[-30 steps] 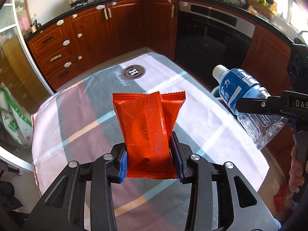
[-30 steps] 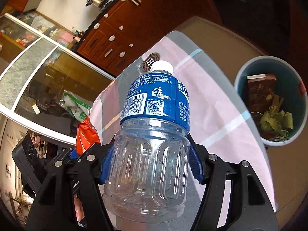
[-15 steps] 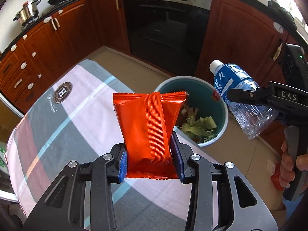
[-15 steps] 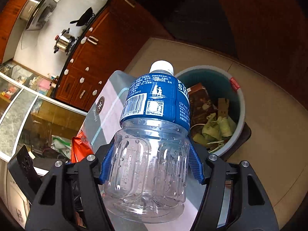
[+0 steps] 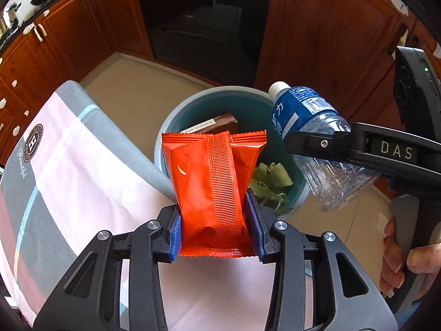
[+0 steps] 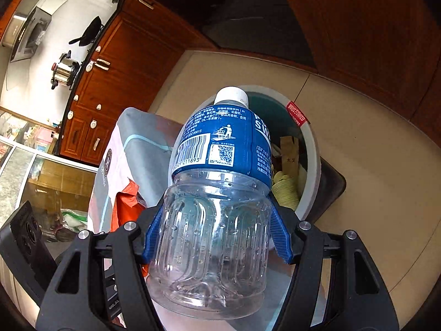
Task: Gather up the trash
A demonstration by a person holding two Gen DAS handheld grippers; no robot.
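Note:
My left gripper [image 5: 213,226] is shut on an orange snack wrapper [image 5: 212,182], its blue pads pressing the wrapper's lower sides. It hangs over the table's corner, just short of the teal trash bin [image 5: 193,104]. My right gripper [image 6: 215,237] is shut on an empty clear plastic bottle [image 6: 215,220] with a blue label and white cap. That bottle [image 5: 311,127] is tilted with its cap over the bin's right rim. The bin [image 6: 311,149] holds a brown box and green scraps. The wrapper [image 6: 125,209] shows at the lower left of the right wrist view.
A table with a striped cloth [image 5: 69,165] lies to the left of the bin. Wooden cabinets [image 5: 325,33] and a dark oven [image 5: 198,13] stand behind it on a beige tiled floor [image 6: 372,165]. A hand [image 5: 399,262] grips the right gripper's handle.
Both grippers have swung from over the table toward the bin and dropped lower, each keeping its hold. The bin, first out of the left wrist view, now lies right below the wrapper and bottle.

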